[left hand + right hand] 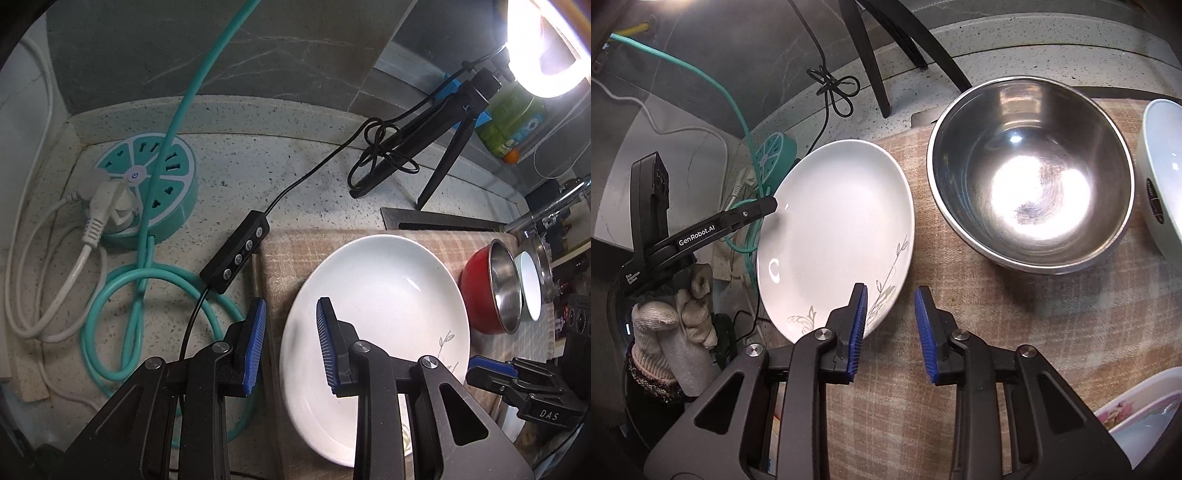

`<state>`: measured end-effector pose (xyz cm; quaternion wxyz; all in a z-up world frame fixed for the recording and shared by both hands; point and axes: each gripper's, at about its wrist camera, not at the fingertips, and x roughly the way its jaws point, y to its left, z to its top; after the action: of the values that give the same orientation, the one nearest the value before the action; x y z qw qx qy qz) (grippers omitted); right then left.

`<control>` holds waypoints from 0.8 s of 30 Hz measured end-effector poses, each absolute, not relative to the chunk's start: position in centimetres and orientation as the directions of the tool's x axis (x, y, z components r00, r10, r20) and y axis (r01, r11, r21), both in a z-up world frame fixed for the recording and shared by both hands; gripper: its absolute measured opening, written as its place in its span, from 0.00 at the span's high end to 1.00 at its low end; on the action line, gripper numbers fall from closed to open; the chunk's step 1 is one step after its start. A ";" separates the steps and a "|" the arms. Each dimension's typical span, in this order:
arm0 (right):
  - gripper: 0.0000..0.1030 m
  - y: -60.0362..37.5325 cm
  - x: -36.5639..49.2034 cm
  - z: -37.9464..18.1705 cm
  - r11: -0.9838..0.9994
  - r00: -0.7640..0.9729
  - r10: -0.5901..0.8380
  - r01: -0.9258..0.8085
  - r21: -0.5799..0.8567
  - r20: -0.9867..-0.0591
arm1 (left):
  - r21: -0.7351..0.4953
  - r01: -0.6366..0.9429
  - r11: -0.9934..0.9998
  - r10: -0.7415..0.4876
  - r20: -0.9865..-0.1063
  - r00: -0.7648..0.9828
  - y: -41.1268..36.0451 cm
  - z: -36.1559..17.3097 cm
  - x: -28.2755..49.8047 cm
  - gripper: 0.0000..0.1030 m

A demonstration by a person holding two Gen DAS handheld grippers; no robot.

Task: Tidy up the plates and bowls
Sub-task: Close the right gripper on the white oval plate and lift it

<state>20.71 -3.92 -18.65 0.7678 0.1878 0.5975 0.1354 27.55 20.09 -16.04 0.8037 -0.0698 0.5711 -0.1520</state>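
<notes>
A white plate with a leaf pattern [384, 295] [834, 232] lies on a checked cloth [295, 254] [979, 332]. My left gripper [291, 345] is open, its jaws straddling the plate's left rim; it also shows in the right wrist view [768, 206] at that rim. My right gripper [891, 328] is open and empty, straddling the plate's near right rim; its finger shows in the left wrist view [491, 367]. A red-sided steel bowl [493, 291] [1030, 173] stands right of the plate. A white bowl [530, 286] [1163, 181] stands beyond it.
A teal round power strip [147, 184] with a teal cord and white plug sits left on the speckled counter [295, 166]. A black cable remote [236, 251], a tripod [443, 136] and a ring lamp [546, 44] stand behind. A flowered dish [1145, 417] lies at the right.
</notes>
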 end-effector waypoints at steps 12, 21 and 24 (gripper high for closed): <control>0.88 -3.8 22.5 -19.6 0.897 0.239 0.420 0.033 0.440 -0.875 | -0.303 0.185 0.935 -0.346 -0.898 0.273 19.5 -17.3 28.0 0.86; 0.90 -2.9 23.2 -19.9 0.913 0.233 0.393 0.018 0.408 -0.889 | -0.304 0.167 0.938 -0.340 -0.898 0.280 19.7 -17.4 27.6 0.87; 0.90 -3.2 22.9 -19.9 0.908 0.227 0.404 0.019 0.419 -0.886 | -0.308 0.157 0.938 -0.341 -0.899 0.276 19.8 -17.3 27.2 0.87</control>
<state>22.94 -3.19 -19.88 0.7637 0.1738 0.6089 0.1259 27.18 19.79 -17.35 0.7947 -0.0794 0.5810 -0.1566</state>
